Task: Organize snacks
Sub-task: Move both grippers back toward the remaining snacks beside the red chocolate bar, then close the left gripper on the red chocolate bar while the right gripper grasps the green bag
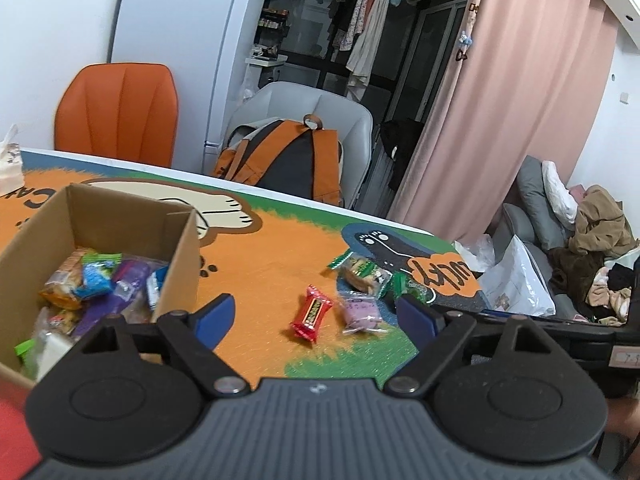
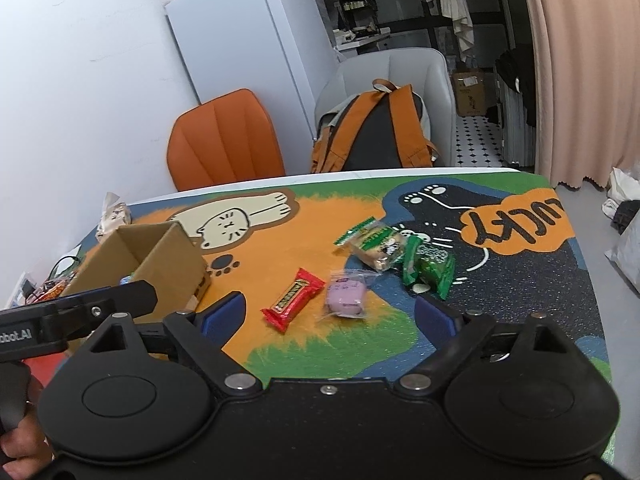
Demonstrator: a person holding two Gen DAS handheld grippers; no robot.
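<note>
A cardboard box [image 1: 132, 216] holding several wrapped snacks stands at the left of the table; it also shows in the right wrist view [image 2: 160, 256]. On the cartoon mat lie a red candy bar [image 1: 311, 314] [image 2: 293, 299], a pink wrapped snack [image 1: 361, 314] [image 2: 346, 298], a clear-wrapped biscuit pack [image 1: 360, 274] [image 2: 378, 246] and a green packet [image 1: 408, 286] [image 2: 430, 270]. My left gripper [image 1: 316, 316] is open and empty, above the red bar. My right gripper [image 2: 330, 316] is open and empty, hovering before the red and pink snacks.
An orange chair [image 1: 118, 114] and a grey chair with an orange backpack [image 1: 296, 160] stand behind the table. A tissue pack [image 2: 114, 214] lies at the far left edge. The table's right edge [image 2: 588, 272] drops to the floor. The left gripper's body [image 2: 76, 312] shows beside the box.
</note>
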